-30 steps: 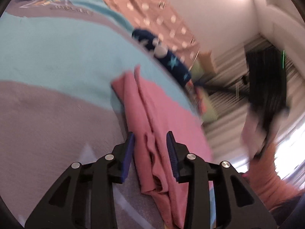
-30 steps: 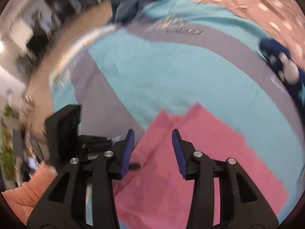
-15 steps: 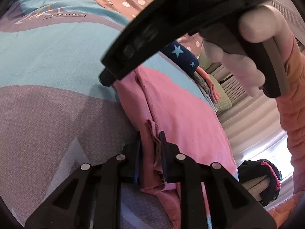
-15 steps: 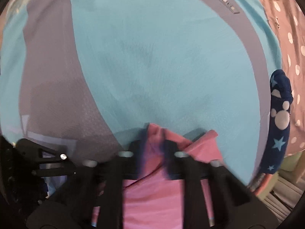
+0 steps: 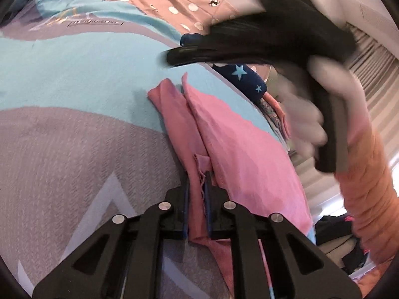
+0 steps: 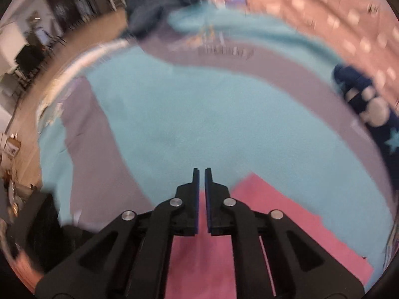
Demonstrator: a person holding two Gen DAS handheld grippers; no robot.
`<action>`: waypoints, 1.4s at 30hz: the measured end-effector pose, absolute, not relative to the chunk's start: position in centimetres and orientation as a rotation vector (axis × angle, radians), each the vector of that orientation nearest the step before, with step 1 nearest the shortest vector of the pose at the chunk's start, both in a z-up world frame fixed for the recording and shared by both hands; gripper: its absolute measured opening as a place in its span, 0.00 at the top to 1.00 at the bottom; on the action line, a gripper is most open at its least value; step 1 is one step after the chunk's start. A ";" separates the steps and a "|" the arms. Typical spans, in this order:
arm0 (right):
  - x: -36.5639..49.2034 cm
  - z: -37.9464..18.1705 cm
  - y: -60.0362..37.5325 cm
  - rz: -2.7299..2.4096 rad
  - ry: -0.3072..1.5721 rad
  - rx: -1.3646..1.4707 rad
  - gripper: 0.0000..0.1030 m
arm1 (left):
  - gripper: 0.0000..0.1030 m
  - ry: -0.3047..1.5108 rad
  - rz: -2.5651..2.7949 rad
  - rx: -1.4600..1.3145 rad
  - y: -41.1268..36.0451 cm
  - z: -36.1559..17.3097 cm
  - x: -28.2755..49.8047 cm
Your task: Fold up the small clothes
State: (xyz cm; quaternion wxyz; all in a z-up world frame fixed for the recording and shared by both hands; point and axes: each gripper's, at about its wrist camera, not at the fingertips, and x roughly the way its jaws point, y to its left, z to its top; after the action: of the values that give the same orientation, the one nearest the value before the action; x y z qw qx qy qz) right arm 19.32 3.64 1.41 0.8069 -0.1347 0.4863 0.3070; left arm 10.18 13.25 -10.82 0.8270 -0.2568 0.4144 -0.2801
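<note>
Left tongs (image 5: 197, 184) clamped on pink garment (image 5: 239, 149) edge, right tongs (image 6: 201, 182) closed empty above it; fold barely started, rest pending.

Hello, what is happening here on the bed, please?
A person is folding a pink garment on a teal and grey blanket, with a handheld gripper in each hand. The left gripper has just closed its jaws on a bunched edge of the garment. The right gripper is shut above the garment; no cloth shows between its tips.
</note>
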 end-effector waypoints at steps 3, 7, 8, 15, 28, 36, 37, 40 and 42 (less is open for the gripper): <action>12.0 3.8 -1.4 0.675 0.827 -0.331 0.83 | 0.90 0.888 -0.615 -0.587 13.9 -11.2 10.4; 2.6 1.7 -6.0 0.634 0.687 -0.427 0.57 | 0.90 0.879 -0.619 -0.666 15.5 -11.8 10.7; 1.0 1.0 -6.7 0.631 0.689 -0.453 0.57 | 0.90 0.873 -0.621 -0.696 16.0 -12.1 10.8; -6.4 -2.6 -5.4 0.679 0.827 -0.407 0.47 | 0.83 0.850 -0.630 -0.752 15.7 -12.2 10.5; -4.5 -5.6 0.1 0.510 0.807 -0.435 0.52 | 0.72 0.873 -0.637 -0.689 14.3 -11.4 11.1; -4.3 -5.6 -1.3 0.505 0.821 -0.348 0.53 | 0.36 0.933 -0.700 -0.517 10.1 -9.9 14.2; -4.2 -5.6 -1.4 0.506 0.822 -0.342 0.53 | 0.36 0.944 -0.700 -0.492 9.4 -9.8 14.9; -4.3 -5.5 -1.6 0.513 0.822 -0.324 0.53 | 0.36 0.963 -0.698 -0.483 8.3 -9.9 16.9; -4.4 -5.6 -1.7 0.518 0.821 -0.315 0.53 | 0.36 0.970 -0.703 -0.504 8.1 -10.0 17.8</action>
State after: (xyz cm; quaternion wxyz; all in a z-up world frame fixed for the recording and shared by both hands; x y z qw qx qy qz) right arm -4.36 -1.67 -5.60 0.8727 -0.1505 0.3927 0.2481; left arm 17.81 8.08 -9.99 0.7963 -0.2344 0.4515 -0.3272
